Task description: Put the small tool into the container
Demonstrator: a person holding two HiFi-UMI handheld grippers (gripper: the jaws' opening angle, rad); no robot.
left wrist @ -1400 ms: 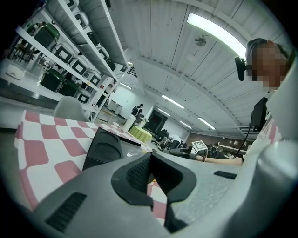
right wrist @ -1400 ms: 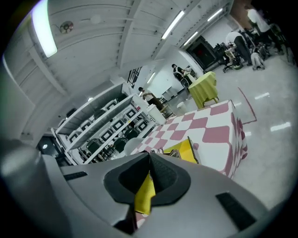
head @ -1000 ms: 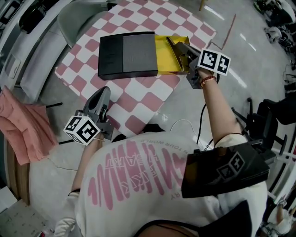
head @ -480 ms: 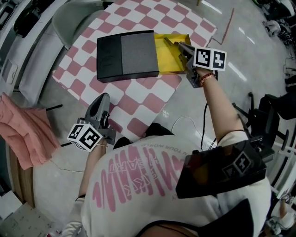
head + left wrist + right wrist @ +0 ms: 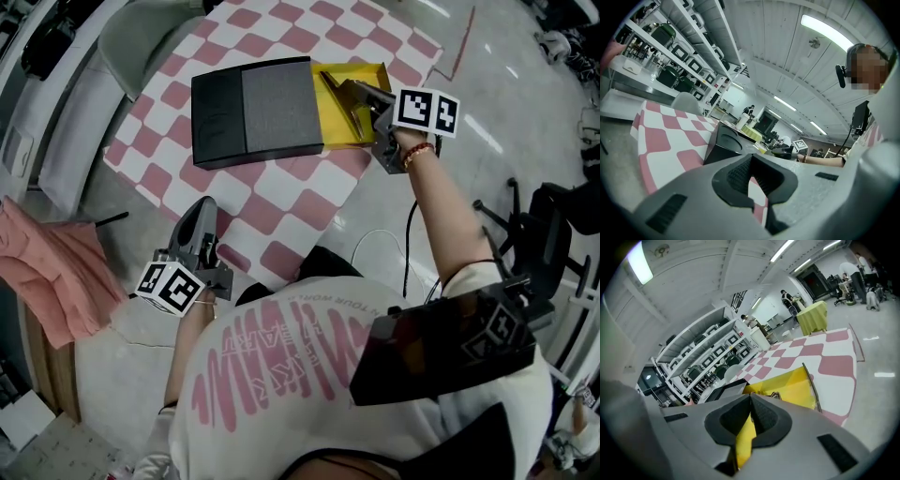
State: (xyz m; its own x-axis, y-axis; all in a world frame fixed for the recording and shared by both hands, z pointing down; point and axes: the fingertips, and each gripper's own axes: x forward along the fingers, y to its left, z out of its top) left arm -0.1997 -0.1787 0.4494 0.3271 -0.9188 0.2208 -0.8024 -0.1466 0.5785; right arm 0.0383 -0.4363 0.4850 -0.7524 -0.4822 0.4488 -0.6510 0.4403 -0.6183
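Note:
A yellow open container (image 5: 349,114) lies on the checked table, partly covered on its left by a black and grey lid (image 5: 253,108). My right gripper (image 5: 330,81) reaches low over the container's far part with its jaws shut; nothing shows between them. In the right gripper view the shut right gripper (image 5: 751,404) points at the yellow container (image 5: 797,387), and a small dark thing (image 5: 769,394) lies in it just past the tips; I cannot tell whether this is the tool. My left gripper (image 5: 201,223) hangs shut over the table's near edge, holding nothing.
The table (image 5: 281,192) carries a pink and white checked cloth. A grey chair (image 5: 141,42) stands at its far left, a pink cloth (image 5: 47,272) lies on the left, and a white cable (image 5: 380,239) runs over the floor. Dark chairs (image 5: 553,225) stand at the right.
My right gripper has slid a little further left over the yellow container. The left gripper has stayed by the table's near edge.

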